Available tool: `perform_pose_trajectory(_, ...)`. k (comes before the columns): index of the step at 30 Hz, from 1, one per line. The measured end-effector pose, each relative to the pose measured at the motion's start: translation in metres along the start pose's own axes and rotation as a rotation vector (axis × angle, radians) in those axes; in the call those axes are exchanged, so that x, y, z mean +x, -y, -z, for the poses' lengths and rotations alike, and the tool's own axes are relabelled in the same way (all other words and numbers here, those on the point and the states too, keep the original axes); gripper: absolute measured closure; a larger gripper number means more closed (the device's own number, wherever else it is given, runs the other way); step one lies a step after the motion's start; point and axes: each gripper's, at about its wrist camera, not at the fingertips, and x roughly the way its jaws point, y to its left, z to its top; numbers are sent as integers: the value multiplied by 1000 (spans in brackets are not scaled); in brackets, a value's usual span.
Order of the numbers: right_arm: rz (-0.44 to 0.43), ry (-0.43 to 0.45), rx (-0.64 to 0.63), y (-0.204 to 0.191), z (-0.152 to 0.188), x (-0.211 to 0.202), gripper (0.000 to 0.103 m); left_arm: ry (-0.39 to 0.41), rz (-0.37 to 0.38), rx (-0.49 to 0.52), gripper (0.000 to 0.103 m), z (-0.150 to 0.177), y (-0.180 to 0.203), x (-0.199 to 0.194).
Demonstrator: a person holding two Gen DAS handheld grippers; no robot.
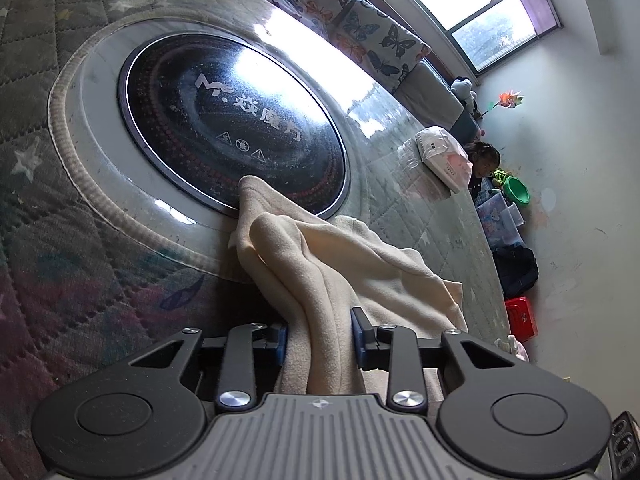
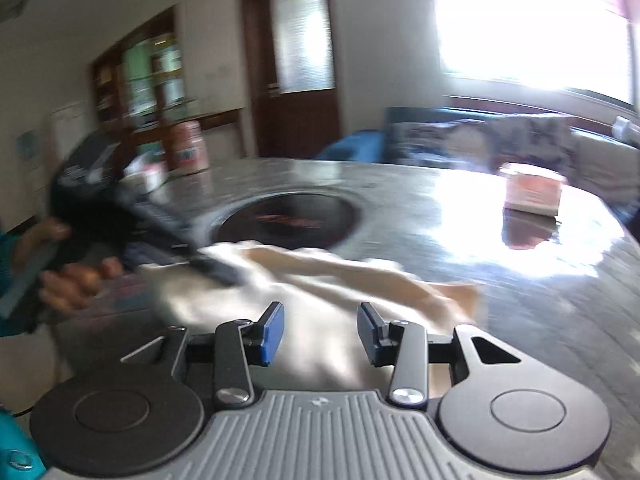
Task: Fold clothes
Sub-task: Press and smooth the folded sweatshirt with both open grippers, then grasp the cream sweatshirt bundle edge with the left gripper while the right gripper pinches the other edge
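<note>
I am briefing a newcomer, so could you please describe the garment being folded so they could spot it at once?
Find the large round table with the black glass cooktop sunk in its centre. The cream garment lies rumpled at the cooktop's near edge, one bunched part between the left gripper fingers. It is the only loose, pale cloth there; the white packet farther along is flat.

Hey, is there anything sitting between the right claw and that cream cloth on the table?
Nothing visible. The right claw is open just above the cream cloth, with only cloth between and ahead of its fingers. The left claw grips the cloth off to one side, not in the path. The view is motion-blurred, so small items could be missed.
</note>
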Motion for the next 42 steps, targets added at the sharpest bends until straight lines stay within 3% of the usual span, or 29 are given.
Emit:
perform_pose_trajectory(7, 93, -8, 185, 65, 13, 8, 61, 2, -17, 11, 70, 0, 3, 1)
perform_pose_trajectory(13, 48, -50, 317, 97, 29, 29, 61, -3, -30, 18, 70, 0, 6, 3)
perform_pose_trajectory(18, 30, -35, 333, 98, 30, 34, 63, -4, -40, 30, 70, 0, 8, 4)
perform_pose_trajectory(20, 23, -29, 339, 98, 30, 36, 75, -4, -43, 34, 70, 0, 8, 5)
perform_pose_trajectory(21, 22, -26, 339, 98, 30, 36, 89, -3, -43, 36, 70, 0, 8, 5)
perform_pose_trajectory(30, 66, 24, 312, 92, 25, 25, 102, -4, -39, 76, 71, 1, 9, 5)
perform_pose_trajectory(35, 78, 2, 358, 101, 26, 26, 98, 0, -48, 116, 72, 2, 12, 5)
perform_pose_trajectory(38, 56, -17, 409, 108, 29, 26, 88, 1, -44, 121, 71, 2, 11, 5)
perform_pose_trajectory(40, 60, -19, 431, 112, 30, 24, 69, 2, -45, 126, 71, 3, 11, 4)
perform_pose_trajectory(42, 51, -22, 471, 117, 30, 24, 65, 1, -47, 134, 71, 3, 12, 5)
